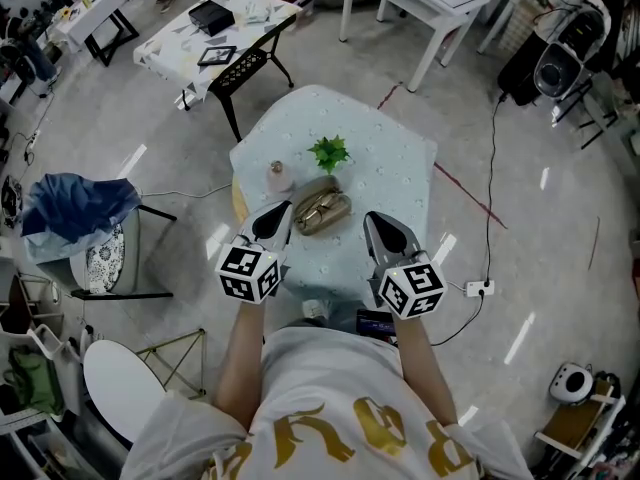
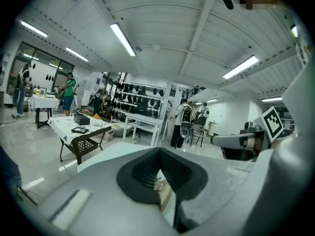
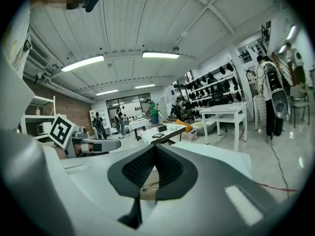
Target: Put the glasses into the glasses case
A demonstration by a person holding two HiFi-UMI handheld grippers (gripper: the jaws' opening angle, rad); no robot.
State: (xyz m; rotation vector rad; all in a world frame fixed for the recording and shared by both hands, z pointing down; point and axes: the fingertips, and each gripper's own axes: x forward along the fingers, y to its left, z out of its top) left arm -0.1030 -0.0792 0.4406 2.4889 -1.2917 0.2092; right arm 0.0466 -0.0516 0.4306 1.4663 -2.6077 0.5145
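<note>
Glasses case (image 1: 322, 211) between bottle (image 1: 279, 177), plant (image 1: 329, 152)

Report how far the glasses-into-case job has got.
Done: unclear. The brown glasses case lies on the table, and a glinting frame shows in or on it. It is too small to tell which.
In hand: nothing. The left gripper and right gripper are shut, empty and short of the case.
Left: probably seating the glasses.

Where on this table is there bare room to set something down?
The table is bare at right, from plant and case to the edge; so is the far strip beyond the plant. Left of centre is crowded: jar, plant and case sit close, left gripper and right gripper at the near edge.
</note>
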